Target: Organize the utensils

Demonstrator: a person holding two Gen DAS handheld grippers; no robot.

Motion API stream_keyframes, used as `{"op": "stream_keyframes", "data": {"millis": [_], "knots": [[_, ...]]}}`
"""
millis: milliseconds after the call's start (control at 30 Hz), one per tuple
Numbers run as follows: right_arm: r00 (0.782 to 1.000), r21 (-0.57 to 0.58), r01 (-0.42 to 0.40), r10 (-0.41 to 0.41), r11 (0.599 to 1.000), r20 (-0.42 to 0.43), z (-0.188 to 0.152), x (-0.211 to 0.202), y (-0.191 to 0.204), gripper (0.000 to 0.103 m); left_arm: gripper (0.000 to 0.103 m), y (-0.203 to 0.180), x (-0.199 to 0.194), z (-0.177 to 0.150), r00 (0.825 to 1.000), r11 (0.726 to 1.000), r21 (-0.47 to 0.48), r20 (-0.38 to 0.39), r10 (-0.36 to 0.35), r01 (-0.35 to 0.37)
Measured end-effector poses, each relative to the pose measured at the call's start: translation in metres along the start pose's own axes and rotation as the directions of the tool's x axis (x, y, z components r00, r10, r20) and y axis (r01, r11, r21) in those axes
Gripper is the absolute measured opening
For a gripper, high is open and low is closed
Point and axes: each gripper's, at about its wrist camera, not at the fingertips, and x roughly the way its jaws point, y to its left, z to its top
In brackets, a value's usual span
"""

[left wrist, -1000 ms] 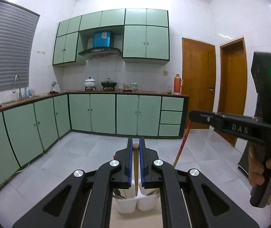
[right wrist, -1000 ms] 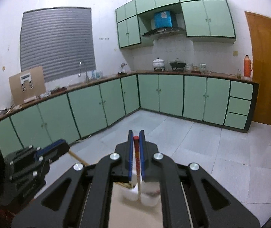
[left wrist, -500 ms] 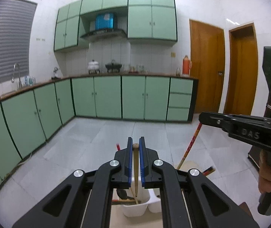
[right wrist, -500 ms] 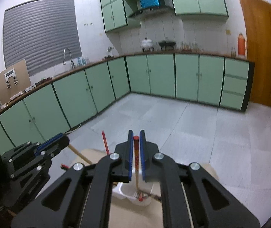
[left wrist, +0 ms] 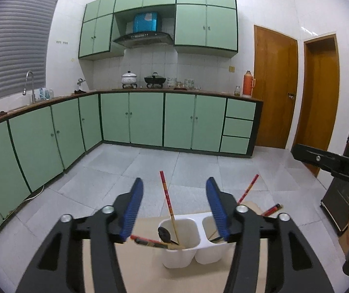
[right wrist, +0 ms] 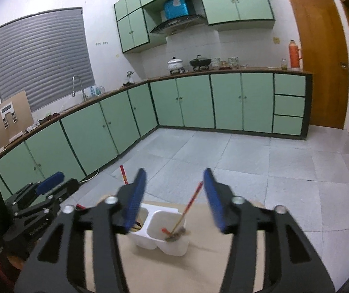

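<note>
A white two-cup utensil holder (left wrist: 194, 244) stands on a tan table; it also shows in the right wrist view (right wrist: 159, 234). A red-topped chopstick (left wrist: 168, 202) and a dark spoon (left wrist: 164, 233) stand in its left cup. Another red chopstick (right wrist: 189, 207) leans in the right cup. My left gripper (left wrist: 174, 210) is open and empty above the holder. My right gripper (right wrist: 174, 200) is open and empty above it too.
The tan table (left wrist: 145, 263) ends just beyond the holder, with grey tile floor below. A red chopstick (left wrist: 150, 240) lies on the table left of the holder. Another red stick end (left wrist: 271, 210) shows at the right. Green cabinets (left wrist: 150, 119) line the far walls.
Both grippers have opened and let go of their chopsticks, which now stand in the holder's cups. Both views have tilted down toward the holder.
</note>
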Motion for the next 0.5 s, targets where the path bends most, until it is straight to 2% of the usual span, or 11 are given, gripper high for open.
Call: {"op": "stream_keyframes", "data": {"millis": [33, 100, 233, 500], "knots": [[1.000, 0.001, 0.012, -0.012, 1.000, 0.006, -0.005, -0.007, 0.000, 0.064, 0.061, 0.000, -0.006, -0.003, 1.000, 1.000, -0.003, 0.005, 0.000, 0.000], [1.000, 0.002, 0.026, -0.026, 1.000, 0.009, -0.014, -0.017, -0.001, 0.069, 0.066, -0.001, -0.016, -0.008, 1.000, 1.000, 0.000, 0.009, 0.006, -0.006], [0.999, 0.021, 0.046, -0.047, 0.999, 0.004, -0.040, -0.037, -0.003, 0.087, 0.075, -0.002, -0.034, -0.023, 1.000, 1.000, 0.005, 0.006, 0.017, -0.017], [0.998, 0.032, 0.057, -0.056, 0.998, -0.041, -0.085, -0.063, 0.003, 0.097, 0.085, -0.012, -0.066, -0.060, 0.999, 0.999, 0.028, -0.038, 0.031, -0.029]]}}
